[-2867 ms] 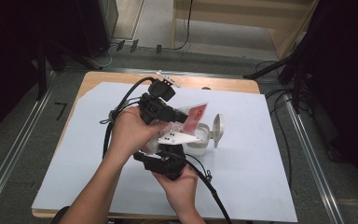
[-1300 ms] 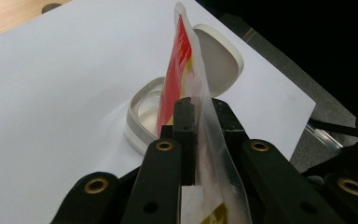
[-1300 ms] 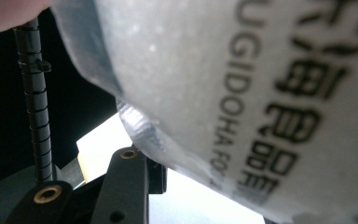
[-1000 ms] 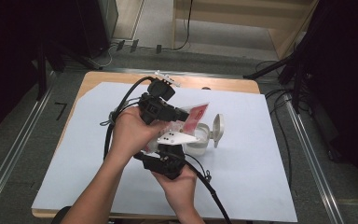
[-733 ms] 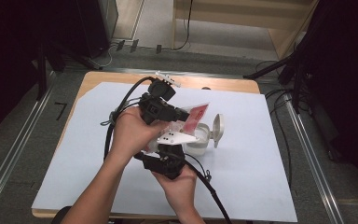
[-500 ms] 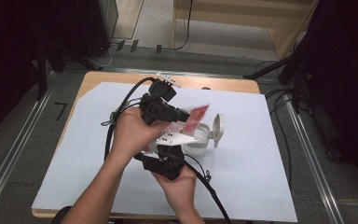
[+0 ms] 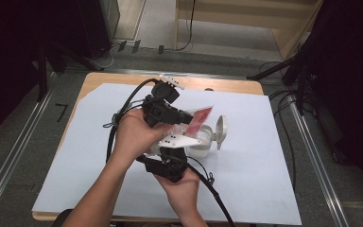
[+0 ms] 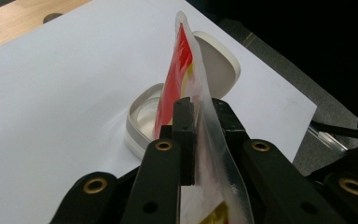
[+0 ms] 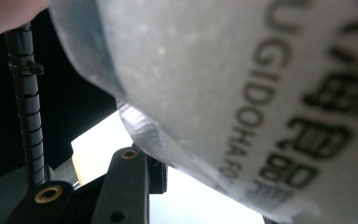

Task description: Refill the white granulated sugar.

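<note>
A clear pouch (image 7: 201,115) with a red printed front hangs tilted over a small white container (image 7: 204,144), whose hinged lid (image 7: 221,131) stands open to the right. My left gripper (image 7: 187,121) is shut on the pouch. In the left gripper view both jaws pinch the pouch (image 8: 182,70) above the container (image 8: 137,125). My right gripper (image 7: 171,160) sits just below, under the left hand, against the pouch's lower end. The right gripper view has the pouch (image 9: 242,93) pressed close over the gripper (image 9: 186,175), with one jaw hidden behind it.
A large white paper sheet (image 7: 269,165) covers the wooden table (image 7: 227,85). Black cables (image 7: 123,111) loop from the grippers to the left and trail off the near edge (image 7: 217,203). Dark stands and floor rails surround the table.
</note>
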Available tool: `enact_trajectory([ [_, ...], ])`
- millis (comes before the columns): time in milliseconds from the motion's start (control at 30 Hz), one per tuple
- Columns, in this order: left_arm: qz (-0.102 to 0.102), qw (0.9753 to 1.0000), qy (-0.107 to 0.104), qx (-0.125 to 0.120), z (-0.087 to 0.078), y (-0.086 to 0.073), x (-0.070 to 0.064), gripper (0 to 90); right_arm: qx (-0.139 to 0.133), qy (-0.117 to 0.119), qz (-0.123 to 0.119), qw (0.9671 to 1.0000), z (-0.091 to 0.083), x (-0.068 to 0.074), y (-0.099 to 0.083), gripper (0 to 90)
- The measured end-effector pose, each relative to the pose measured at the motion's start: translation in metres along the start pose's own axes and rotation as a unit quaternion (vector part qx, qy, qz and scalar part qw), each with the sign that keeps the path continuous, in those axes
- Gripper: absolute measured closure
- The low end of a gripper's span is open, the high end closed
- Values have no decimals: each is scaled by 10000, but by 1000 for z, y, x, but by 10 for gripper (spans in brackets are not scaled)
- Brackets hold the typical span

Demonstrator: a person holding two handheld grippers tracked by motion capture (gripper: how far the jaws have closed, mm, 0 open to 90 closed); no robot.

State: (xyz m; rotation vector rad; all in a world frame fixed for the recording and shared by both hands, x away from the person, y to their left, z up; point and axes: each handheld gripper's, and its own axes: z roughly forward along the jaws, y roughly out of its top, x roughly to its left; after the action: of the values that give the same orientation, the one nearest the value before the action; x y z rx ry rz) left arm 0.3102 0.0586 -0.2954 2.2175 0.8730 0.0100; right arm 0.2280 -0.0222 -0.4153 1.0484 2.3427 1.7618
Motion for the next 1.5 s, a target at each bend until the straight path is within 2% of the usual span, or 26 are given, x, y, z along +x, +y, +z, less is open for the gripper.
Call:
enact_trajectory([
  [1500, -41, 10000, -39, 49, 0, 1, 1, 824, 72, 10, -34, 10000, -1, 1, 1, 644],
])
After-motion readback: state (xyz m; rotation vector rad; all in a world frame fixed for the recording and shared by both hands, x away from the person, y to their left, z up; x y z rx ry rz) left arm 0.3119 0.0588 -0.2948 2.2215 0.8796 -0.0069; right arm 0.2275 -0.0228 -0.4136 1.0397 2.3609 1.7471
